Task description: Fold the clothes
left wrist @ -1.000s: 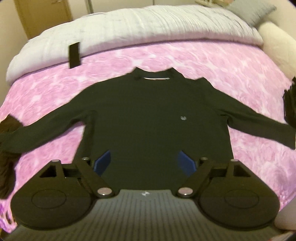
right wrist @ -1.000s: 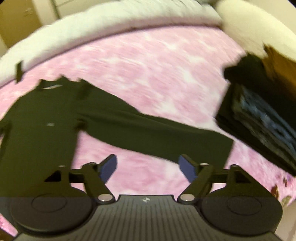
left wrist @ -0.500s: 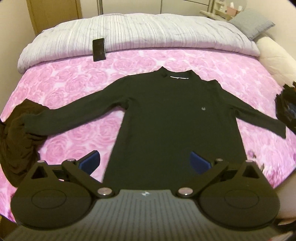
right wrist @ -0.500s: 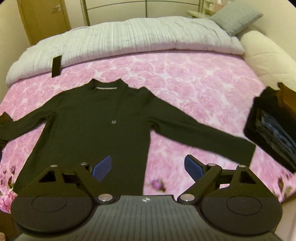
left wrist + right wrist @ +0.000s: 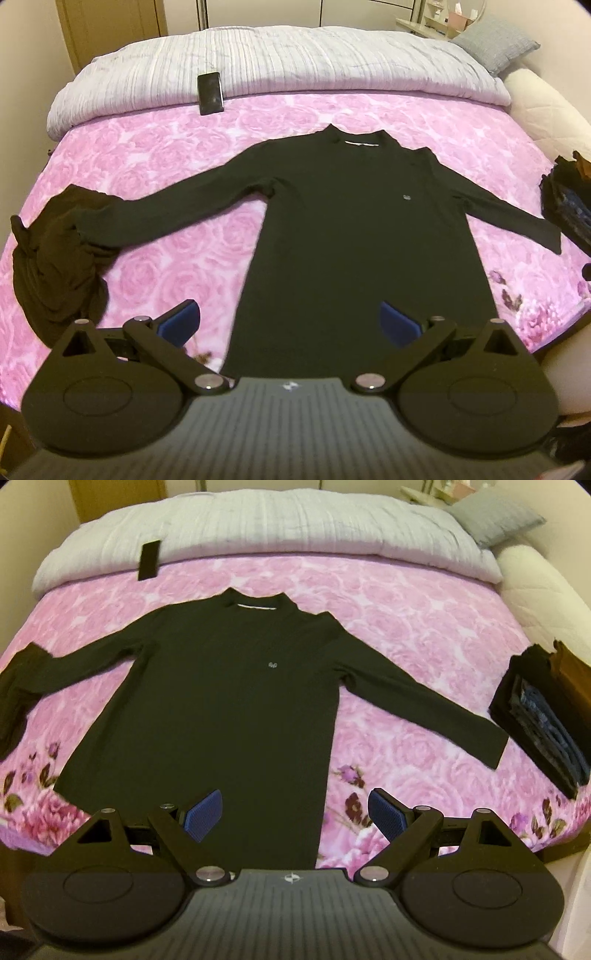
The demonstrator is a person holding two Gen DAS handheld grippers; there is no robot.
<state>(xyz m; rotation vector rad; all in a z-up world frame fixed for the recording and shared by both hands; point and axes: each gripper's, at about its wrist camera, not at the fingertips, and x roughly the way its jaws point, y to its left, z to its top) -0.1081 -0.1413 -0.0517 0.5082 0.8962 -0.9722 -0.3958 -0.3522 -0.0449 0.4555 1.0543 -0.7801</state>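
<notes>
A black long-sleeved top (image 5: pixel 354 229) lies flat, front up, on the pink rose bedspread (image 5: pixel 192 155), sleeves spread to both sides, collar toward the headboard. It also shows in the right wrist view (image 5: pixel 221 701). My left gripper (image 5: pixel 290 325) is open and empty, held above the hem's left part. My right gripper (image 5: pixel 295 814) is open and empty, held above the hem's right edge. Neither touches the cloth.
A crumpled dark brown garment (image 5: pixel 55 258) lies at the left sleeve cuff. A stack of folded dark clothes (image 5: pixel 546 720) sits at the bed's right edge. A black phone (image 5: pixel 209 93) rests on the rolled grey duvet (image 5: pixel 295 62). A cream pillow (image 5: pixel 535 587) lies at the right.
Both grippers have pulled back and up from the top, so more of the bed shows. The right view swung left from the right sleeve to the body. Both stay open.
</notes>
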